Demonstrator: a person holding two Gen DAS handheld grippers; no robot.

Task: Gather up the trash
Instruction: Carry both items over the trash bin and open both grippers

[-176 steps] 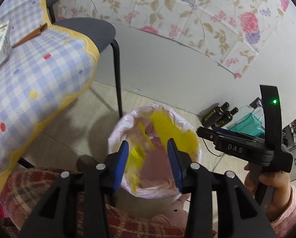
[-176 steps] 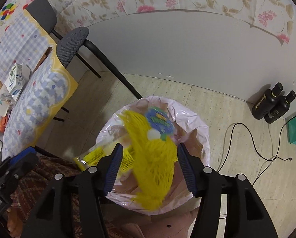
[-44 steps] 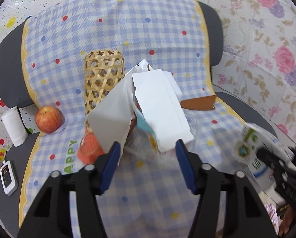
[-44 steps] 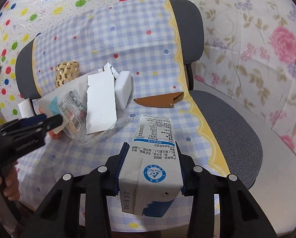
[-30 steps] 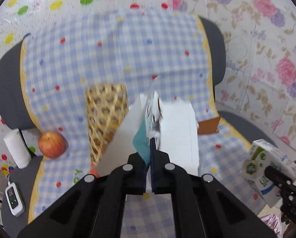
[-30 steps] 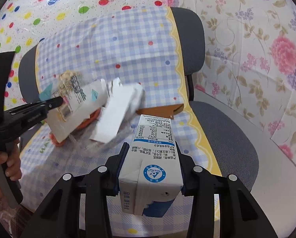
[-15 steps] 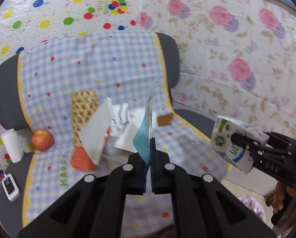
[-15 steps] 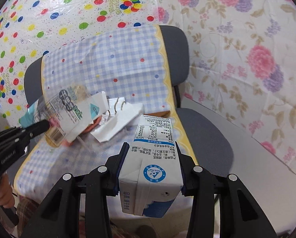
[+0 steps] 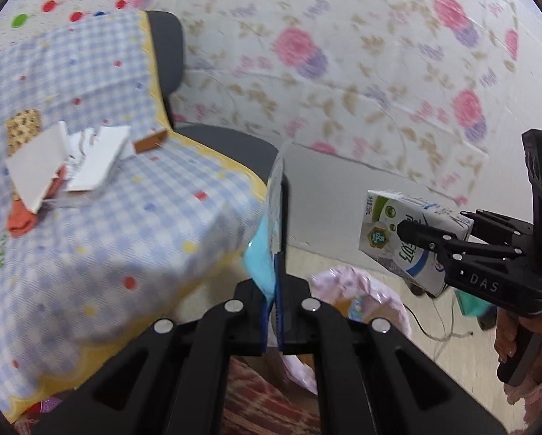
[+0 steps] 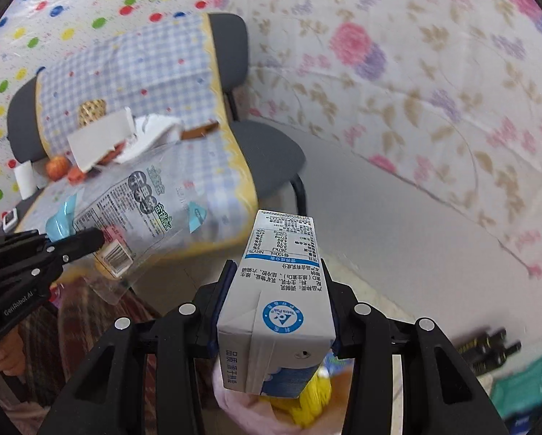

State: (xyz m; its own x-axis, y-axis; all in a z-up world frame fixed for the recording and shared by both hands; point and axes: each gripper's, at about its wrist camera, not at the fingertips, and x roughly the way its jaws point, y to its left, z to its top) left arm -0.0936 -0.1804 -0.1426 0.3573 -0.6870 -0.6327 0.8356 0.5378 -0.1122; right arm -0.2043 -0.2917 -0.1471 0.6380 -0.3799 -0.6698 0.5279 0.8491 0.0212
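Both grippers have swung from the checkered surface toward the pink-lined bin. Left gripper fingers pinch a clear snack wrapper tight; right gripper fingers clamp the milk carton, half-spread, above the bin.
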